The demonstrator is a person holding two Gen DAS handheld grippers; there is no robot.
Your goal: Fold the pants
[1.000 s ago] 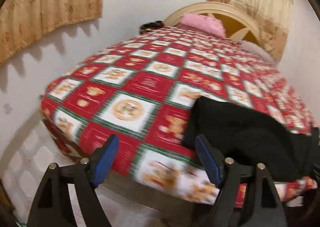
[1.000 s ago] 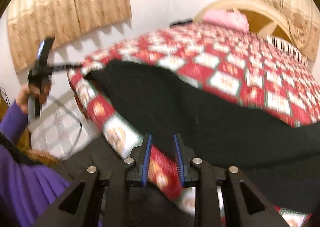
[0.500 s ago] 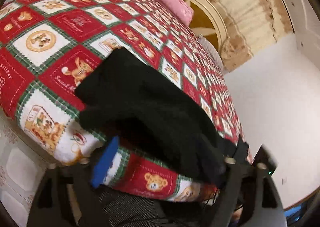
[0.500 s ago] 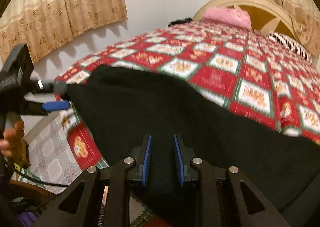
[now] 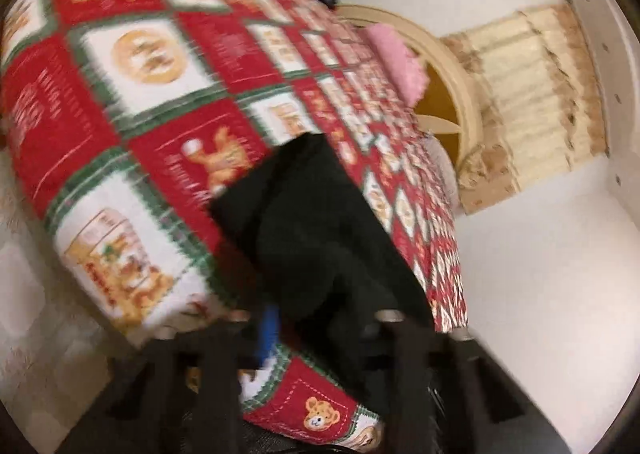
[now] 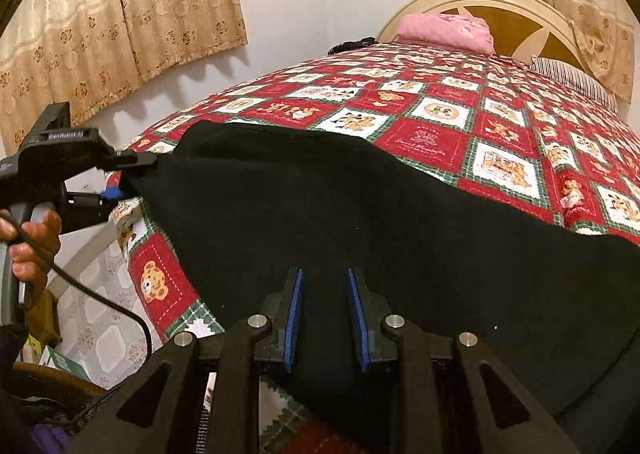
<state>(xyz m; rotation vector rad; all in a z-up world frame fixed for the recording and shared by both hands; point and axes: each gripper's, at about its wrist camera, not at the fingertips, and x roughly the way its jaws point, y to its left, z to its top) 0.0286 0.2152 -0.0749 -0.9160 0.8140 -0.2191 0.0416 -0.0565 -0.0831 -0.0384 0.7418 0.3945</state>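
Black pants [image 6: 360, 214] lie spread across the near edge of a bed with a red, white and green bear-print cover [image 6: 460, 114]. My right gripper [image 6: 324, 318] hovers just over the pants' near edge, its blue pads a small gap apart with nothing between them. My left gripper [image 6: 128, 178] is at the pants' left end at the bed's corner, its fingers on either side of the fabric edge. In the blurred left wrist view the pants [image 5: 320, 234] drape over the right finger and one blue pad [image 5: 268, 330] shows.
A pink folded cloth [image 6: 448, 32] and a striped pillow [image 6: 568, 78] lie by the cream headboard [image 6: 500, 6]. Curtains [image 6: 120, 14] hang on the wall at left. Patterned tiled floor [image 6: 100, 334] lies below the bed corner.
My left gripper swung to the pants' left end and its fingers now straddle the fabric edge. My right gripper moved in over the pants' near edge; its jaw gap is unchanged.
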